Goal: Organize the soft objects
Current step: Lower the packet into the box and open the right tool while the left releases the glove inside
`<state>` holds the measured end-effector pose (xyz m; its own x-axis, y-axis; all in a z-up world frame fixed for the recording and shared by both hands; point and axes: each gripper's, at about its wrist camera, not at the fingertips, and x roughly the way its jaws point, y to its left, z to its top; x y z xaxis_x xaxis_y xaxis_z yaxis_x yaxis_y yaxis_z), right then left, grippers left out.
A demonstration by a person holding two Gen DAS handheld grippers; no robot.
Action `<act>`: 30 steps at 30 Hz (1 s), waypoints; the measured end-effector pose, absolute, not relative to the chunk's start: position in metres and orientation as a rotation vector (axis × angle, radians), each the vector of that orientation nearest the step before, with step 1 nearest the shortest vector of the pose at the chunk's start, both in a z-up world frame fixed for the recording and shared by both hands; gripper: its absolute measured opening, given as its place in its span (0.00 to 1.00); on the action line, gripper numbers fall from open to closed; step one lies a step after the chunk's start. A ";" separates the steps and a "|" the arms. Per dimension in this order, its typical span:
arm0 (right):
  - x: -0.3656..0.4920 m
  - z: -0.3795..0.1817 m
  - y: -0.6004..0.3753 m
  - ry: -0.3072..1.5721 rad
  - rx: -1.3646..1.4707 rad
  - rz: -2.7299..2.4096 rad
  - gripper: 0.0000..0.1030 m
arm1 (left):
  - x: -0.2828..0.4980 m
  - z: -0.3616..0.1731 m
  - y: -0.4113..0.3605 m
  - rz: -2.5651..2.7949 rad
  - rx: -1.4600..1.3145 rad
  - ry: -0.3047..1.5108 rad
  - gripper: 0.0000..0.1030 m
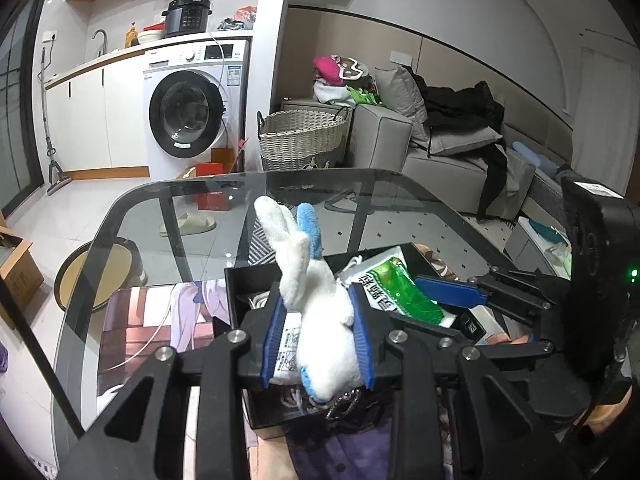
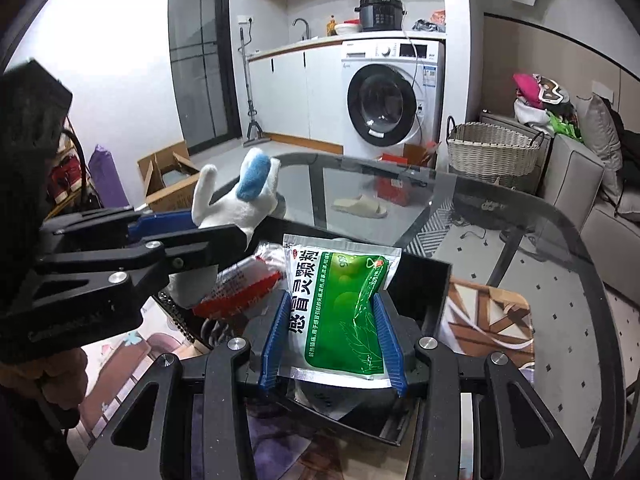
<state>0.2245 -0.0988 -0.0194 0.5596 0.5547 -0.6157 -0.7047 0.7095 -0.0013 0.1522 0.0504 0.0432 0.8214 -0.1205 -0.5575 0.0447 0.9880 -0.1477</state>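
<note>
The glass table (image 1: 168, 216) lies bare toward its curved far edge. Over the black box (image 2: 424, 280) near the front edge, the left gripper (image 1: 318, 332) clamps a white plush rabbit (image 1: 320, 320); the right gripper (image 2: 332, 336) pinches a green sachet (image 2: 340, 312) printed 感冒灵颗粒.

Both tools are matte black linkage frames with triangular cut-outs, pinned at the joints by round silver screws. The left gripper (image 1: 318, 336) carries two ribbed blue pads (image 1: 273, 340) on its jaws; the right gripper (image 2: 332, 340) has the same blue ribbed pads (image 2: 275, 340). A green indicator light (image 1: 633, 272) glows on the right tool's black housing. Faint embossed lettering runs along the left tool's side. Bare skin of the person's left hand (image 2: 60, 380) shows below it.
</note>
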 end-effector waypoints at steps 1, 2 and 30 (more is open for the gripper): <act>0.225 -0.021 -0.097 0.631 -0.266 0.751 0.42 | 0.152 0.042 0.050 -0.092 -0.126 0.604 0.29; 0.226 -0.023 -0.095 0.637 -0.273 0.746 0.42 | 0.152 0.042 0.048 -0.094 -0.122 0.606 0.29; 0.222 -0.019 -0.139 0.643 -0.294 0.620 0.85 | 0.159 0.032 0.024 -0.142 -0.047 0.640 0.30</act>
